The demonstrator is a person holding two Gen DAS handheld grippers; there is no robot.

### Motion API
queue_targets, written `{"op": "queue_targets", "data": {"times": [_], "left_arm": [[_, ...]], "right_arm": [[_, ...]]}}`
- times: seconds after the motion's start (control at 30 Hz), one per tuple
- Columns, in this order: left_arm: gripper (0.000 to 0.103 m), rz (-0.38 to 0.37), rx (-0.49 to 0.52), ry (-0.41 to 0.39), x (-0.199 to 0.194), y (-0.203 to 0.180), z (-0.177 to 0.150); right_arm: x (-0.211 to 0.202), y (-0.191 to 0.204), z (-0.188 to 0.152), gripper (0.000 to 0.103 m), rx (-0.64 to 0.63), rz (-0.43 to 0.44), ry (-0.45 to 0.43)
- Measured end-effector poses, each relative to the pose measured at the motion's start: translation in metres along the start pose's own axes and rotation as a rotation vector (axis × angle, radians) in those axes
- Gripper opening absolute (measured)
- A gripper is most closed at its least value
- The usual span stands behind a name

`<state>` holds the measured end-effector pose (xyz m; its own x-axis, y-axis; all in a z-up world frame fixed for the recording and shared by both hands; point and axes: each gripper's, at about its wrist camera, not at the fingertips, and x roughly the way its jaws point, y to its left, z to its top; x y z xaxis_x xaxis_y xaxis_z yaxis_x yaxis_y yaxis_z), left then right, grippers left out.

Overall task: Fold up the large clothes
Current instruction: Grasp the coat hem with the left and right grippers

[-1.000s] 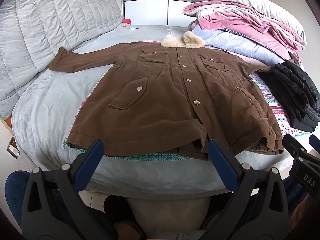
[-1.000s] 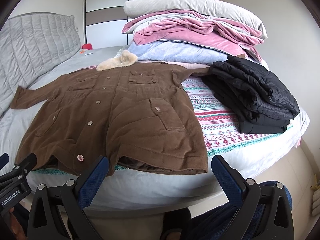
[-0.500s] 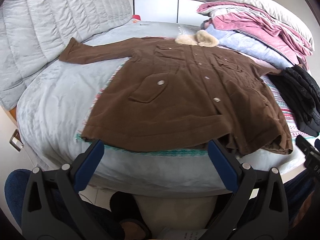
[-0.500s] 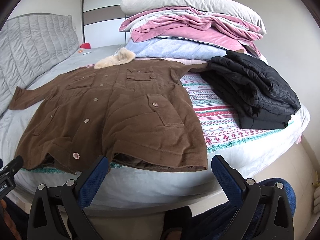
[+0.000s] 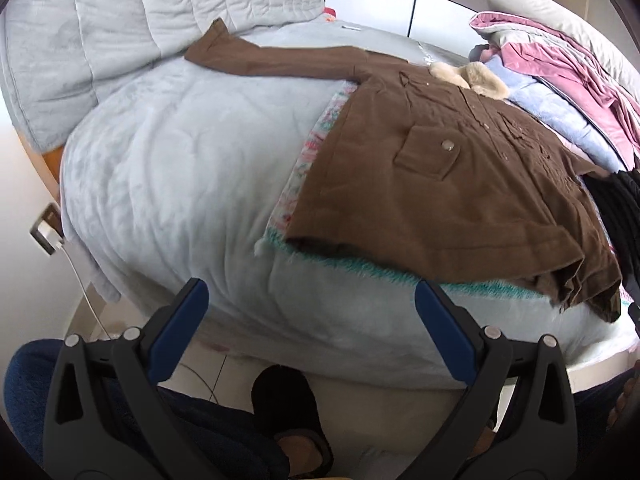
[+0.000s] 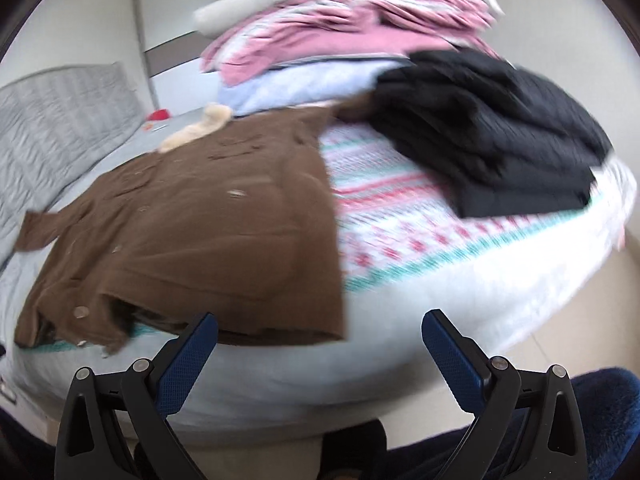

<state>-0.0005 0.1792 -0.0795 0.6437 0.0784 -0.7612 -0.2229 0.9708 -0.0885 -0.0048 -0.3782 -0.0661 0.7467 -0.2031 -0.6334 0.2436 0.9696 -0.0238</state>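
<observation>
My left claw is wide open and holds nothing. My right claw is wide open too, and empty. Both have black plastic arms with blue pads that feel bumpy, like a grid.

The brown coat lies flat on the bed, front side up. The cloth looks soft and thick, a bit like velvet. It has a fluffy cream collar at the top, round shiny snaps down the middle, and a square pocket with a flap. One long sleeve stretches straight out toward the puffy grey headboard. The bottom edge of the coat hangs close to the edge of the bed, just past my claws, and its two front corners are a little rumpled.

Under the coat is a fuzzy blanket with pink, white and green stripes and shapes. The rest of the bed has a pale blue-grey cover that looks plush.

On the far side, beside the coat, sits a folded black jacket, puffy with stitched lines. Behind it is a tall pile of bedding: pink, light blue, and a cream pillow on top. My right view is blurry, so I cannot tell if the black jacket touches the coat.
</observation>
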Motion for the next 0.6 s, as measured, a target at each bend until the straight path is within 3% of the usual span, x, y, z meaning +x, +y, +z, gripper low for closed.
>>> {"op": "queue_targets", "data": {"times": [0.1, 0.2, 0.27, 0.33, 0.4, 0.43, 0.6], "left_arm": [[0.101, 0.014, 0.057, -0.012, 0.004, -0.004, -0.008], [0.098, 0.014, 0.121, -0.009, 0.013, -0.016, -0.007], [0.095, 0.03, 0.173, 0.005, 0.026, -0.029, -0.004], [0.089, 0.04, 0.202, 0.019, 0.036, -0.035, -0.001], [0.079, 0.076, 0.223, 0.052, 0.05, -0.039, 0.002], [0.064, 0.086, 0.217, 0.064, 0.054, -0.038, 0.004], [0.027, 0.086, 0.176, 0.074, 0.065, -0.031, 0.021]], "right_arm": [[0.007, -0.005, -0.006, 0.097, -0.018, 0.048, 0.036], [0.018, 0.011, -0.012, 0.083, -0.133, 0.005, 0.055], [0.029, 0.014, -0.012, 0.058, -0.147, -0.007, 0.071], [0.043, 0.008, -0.007, 0.047, -0.087, 0.022, 0.092], [0.054, 0.004, -0.004, 0.037, -0.064, 0.018, 0.115], [0.058, 0.002, -0.002, 0.024, -0.049, 0.024, 0.123], [0.055, -0.006, 0.021, 0.01, 0.006, 0.094, 0.058]]}}
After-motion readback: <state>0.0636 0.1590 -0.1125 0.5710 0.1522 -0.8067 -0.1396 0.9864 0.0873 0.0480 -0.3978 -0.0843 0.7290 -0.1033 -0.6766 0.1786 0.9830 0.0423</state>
